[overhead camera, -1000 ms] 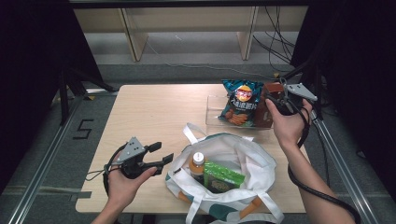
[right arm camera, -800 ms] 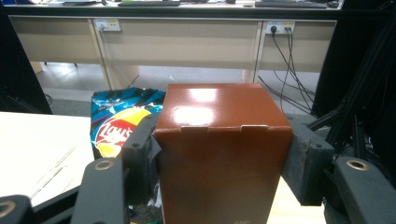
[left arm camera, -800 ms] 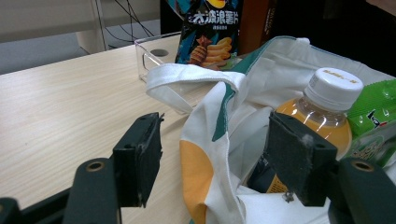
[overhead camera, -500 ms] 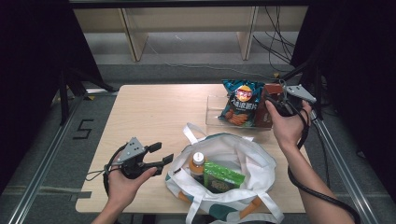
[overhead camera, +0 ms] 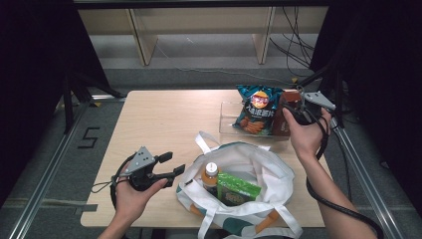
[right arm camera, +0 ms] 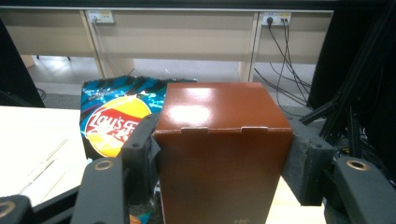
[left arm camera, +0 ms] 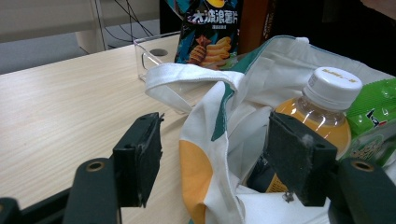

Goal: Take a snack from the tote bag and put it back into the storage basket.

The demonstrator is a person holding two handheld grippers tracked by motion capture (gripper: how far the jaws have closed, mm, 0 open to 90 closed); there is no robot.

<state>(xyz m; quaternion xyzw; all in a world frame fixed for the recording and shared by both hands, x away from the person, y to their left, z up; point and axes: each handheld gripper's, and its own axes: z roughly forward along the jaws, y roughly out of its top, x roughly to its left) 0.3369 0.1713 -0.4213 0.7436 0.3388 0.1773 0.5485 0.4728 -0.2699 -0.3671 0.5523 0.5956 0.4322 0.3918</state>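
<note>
brown cardboard box (right arm camera: 222,149) stands in the clear tray (overhead camera: 230,119) beside the chip bag (overhead camera: 255,110), clamped across its flat sides near the top by the right gripper (right arm camera: 219,154); light, stiff, glossy, likely slippery. left gripper (left arm camera: 215,158) gapes, empty, astride the tote bag (overhead camera: 249,164) rim.

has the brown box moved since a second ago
No. The brown box stands in the same spot beside the chips bag in the clear tray, right gripper clamped on it.
</note>
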